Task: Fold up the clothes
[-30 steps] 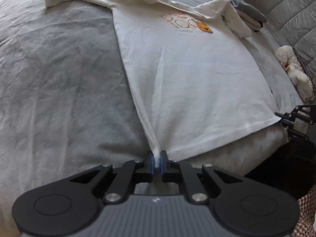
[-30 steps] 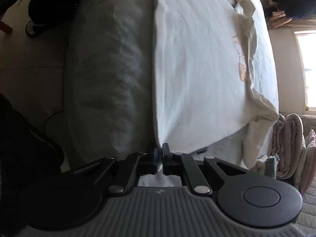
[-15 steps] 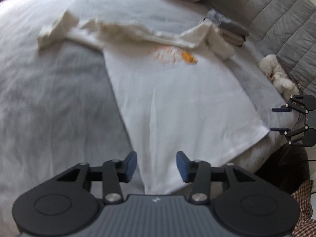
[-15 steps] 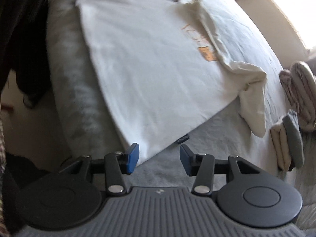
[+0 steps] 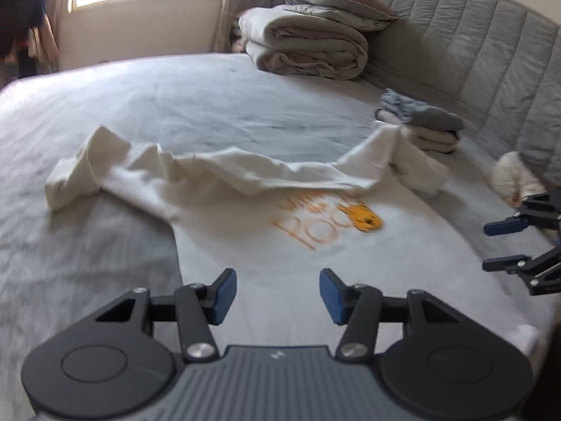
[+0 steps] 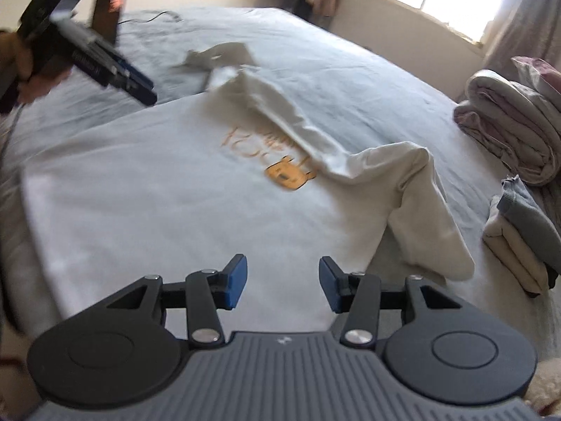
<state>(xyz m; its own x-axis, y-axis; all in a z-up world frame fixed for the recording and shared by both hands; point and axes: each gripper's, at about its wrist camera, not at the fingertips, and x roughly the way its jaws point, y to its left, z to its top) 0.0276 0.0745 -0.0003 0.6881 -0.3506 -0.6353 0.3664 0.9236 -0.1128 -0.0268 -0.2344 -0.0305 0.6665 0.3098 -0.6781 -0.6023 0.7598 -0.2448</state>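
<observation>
Both claws, left claw (image 5: pixel 277 294) and right claw (image 6: pixel 282 285), gape above the smooth cream T-shirt (image 5: pixel 315 263).

The left gripper (image 5: pixel 277 291) and right gripper (image 6: pixel 282 282) both hang with jaws apart above the flat body of the white shirt (image 5: pixel 315 280), nothing between their fingers. The bare grey bed (image 5: pixel 87 263) to the left of the shirt lies open. Across the far side, the shirt's bunched top edge and sleeves (image 5: pixel 245 172) form a low ridge. To the right, a stack of folded clothes (image 5: pixel 420 122) sits just beside the right sleeve. Further back, rolled bedding (image 5: pixel 308 49) and the padded headboard (image 5: pixel 473 45) close that corner.
</observation>
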